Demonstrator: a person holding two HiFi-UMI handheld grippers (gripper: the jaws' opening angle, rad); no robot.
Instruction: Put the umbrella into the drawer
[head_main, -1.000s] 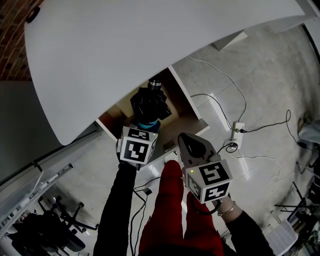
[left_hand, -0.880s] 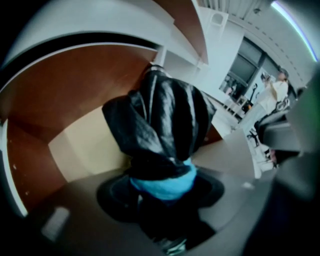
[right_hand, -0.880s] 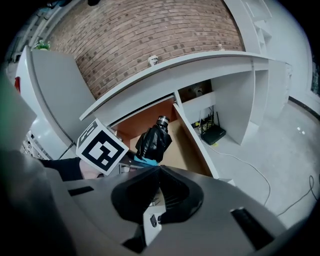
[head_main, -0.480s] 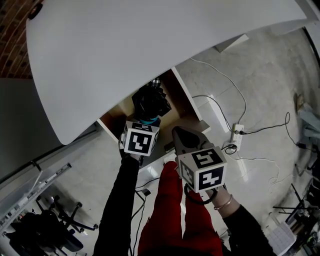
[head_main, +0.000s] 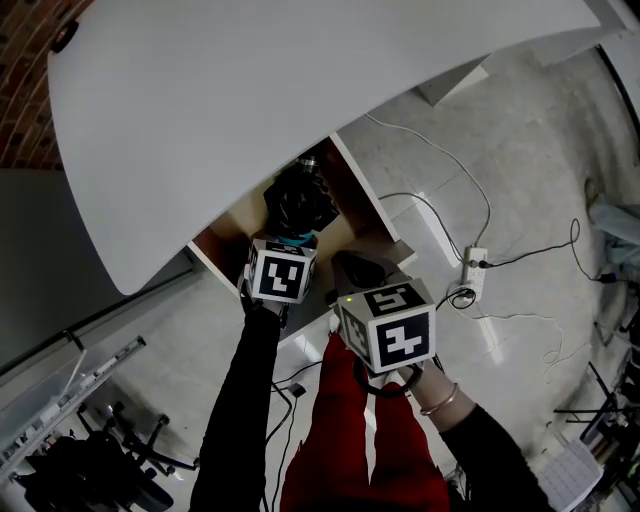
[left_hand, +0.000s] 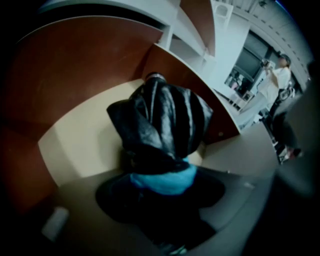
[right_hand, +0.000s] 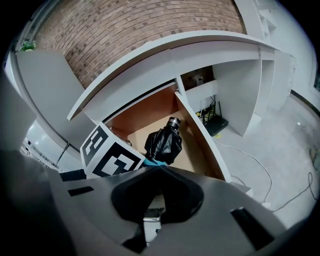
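A folded black umbrella (head_main: 298, 203) with a blue band hangs tip-first inside the open wooden drawer (head_main: 362, 196) under the white table (head_main: 250, 90). My left gripper (head_main: 291, 240) is shut on its blue-banded end, just over the drawer's front edge. In the left gripper view the umbrella (left_hand: 162, 122) fills the middle above the drawer's pale floor (left_hand: 82, 137), with the left gripper (left_hand: 162, 182) around the band. My right gripper (head_main: 358, 272) hovers beside it at the drawer's front right, shut and holding nothing. The right gripper view shows the right gripper (right_hand: 160, 170) below the umbrella (right_hand: 164, 144).
A white power strip (head_main: 472, 270) and loose cables lie on the pale floor to the right. The person's red trousers (head_main: 350, 400) are below the grippers. A black box (right_hand: 217, 125) sits in the shelf unit right of the drawer. A person (left_hand: 280, 80) stands far off.
The left gripper has sunk a little with the umbrella, deeper into the drawer. The right gripper has shifted left, closer to the drawer front.
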